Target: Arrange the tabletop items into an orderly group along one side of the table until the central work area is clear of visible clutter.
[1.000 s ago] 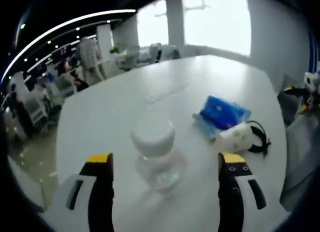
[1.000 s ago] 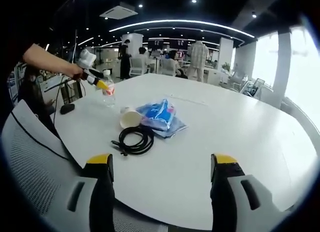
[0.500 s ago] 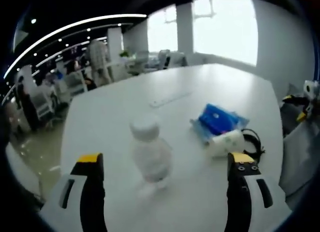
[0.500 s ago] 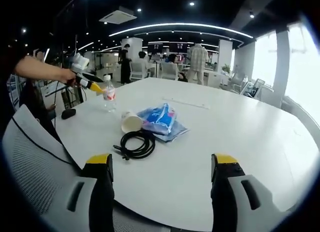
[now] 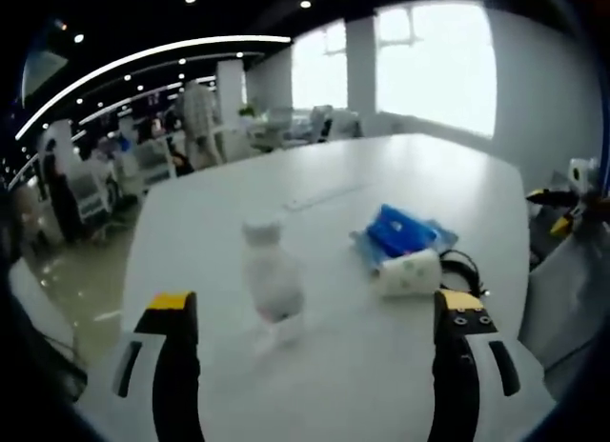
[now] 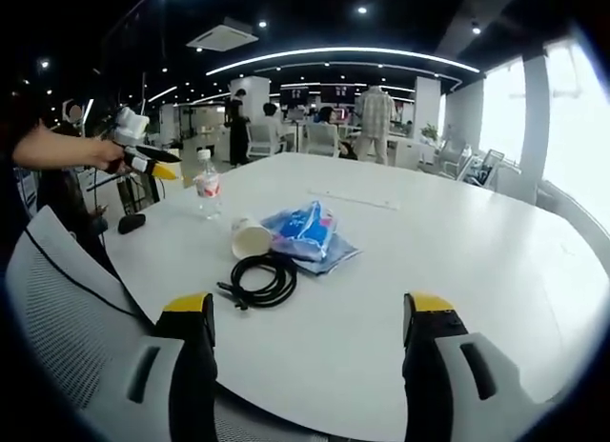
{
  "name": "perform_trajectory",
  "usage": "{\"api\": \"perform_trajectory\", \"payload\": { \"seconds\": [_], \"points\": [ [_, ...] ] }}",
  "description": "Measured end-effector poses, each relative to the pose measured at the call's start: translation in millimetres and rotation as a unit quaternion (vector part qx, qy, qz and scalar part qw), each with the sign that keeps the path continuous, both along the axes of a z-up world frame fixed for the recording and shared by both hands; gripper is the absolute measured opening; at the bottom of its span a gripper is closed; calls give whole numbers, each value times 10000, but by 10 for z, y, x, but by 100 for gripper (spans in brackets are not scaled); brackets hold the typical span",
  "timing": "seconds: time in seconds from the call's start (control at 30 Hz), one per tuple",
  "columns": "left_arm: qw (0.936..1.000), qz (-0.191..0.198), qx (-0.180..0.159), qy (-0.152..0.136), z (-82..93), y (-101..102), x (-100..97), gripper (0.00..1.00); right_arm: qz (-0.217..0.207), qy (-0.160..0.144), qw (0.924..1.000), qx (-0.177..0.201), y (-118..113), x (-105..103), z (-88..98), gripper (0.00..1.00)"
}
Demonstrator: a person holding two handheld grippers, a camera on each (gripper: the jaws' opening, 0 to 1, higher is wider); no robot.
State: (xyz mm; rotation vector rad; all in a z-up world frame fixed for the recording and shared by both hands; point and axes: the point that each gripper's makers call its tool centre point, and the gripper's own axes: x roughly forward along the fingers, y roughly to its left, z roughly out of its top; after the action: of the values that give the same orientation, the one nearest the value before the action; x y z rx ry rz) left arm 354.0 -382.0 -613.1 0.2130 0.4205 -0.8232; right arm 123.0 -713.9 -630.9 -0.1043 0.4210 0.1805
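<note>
Bottle [image 5: 270, 278] now stands free and upright on the white table [image 5: 410, 175], well ahead of the left gripper [image 5: 315, 313], whose yellow-tipped jaws are spread wide with nothing between them; a second ago the same bottle sat close in between those jaws, so the gripper has let it go and drawn back toward the table edge. In the right gripper view the bottle [image 6: 206, 187] sits near the left rim of the table, with the left gripper [image 6: 152, 163] held off to its side and clear of it. Just beside it toward the middle lie the paper cup [image 6: 251, 238] on its side, the blue packet [image 6: 307, 231] touching the cup, and the coiled black cable [image 6: 263, 277] near both. The right gripper [image 6: 310, 318] hovers over the near edge, jaws apart and empty, as it did before. My reading: the bottle's placing looks done, and it lines up with the other three along one side, though the cup, packet and cable look loosely piled and may want tidying.
</note>
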Motion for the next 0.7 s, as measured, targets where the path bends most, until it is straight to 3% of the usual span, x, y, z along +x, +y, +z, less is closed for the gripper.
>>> {"api": "perform_trajectory", "payload": {
  "seconds": [0.43, 0.53, 0.6, 0.7],
  "points": [
    [9993, -371, -97, 12, 28, -264, -614, 100, -93, -13, 9999, 72, -28, 3, 14, 81],
    [9985, -113, -504, 191, 113, -321, -677, 100, -71, -24, 10000, 54, -20, 0, 19, 81],
    [9986, -122, -504, 113, 144, -310, -685, 100, -87, -36, 9999, 70, -27, 3, 24, 81],
    [9987, -165, -431, 227, 145, -327, -749, 100, -53, -32, 10000, 43, -21, 2, 23, 81]
  ]
}}
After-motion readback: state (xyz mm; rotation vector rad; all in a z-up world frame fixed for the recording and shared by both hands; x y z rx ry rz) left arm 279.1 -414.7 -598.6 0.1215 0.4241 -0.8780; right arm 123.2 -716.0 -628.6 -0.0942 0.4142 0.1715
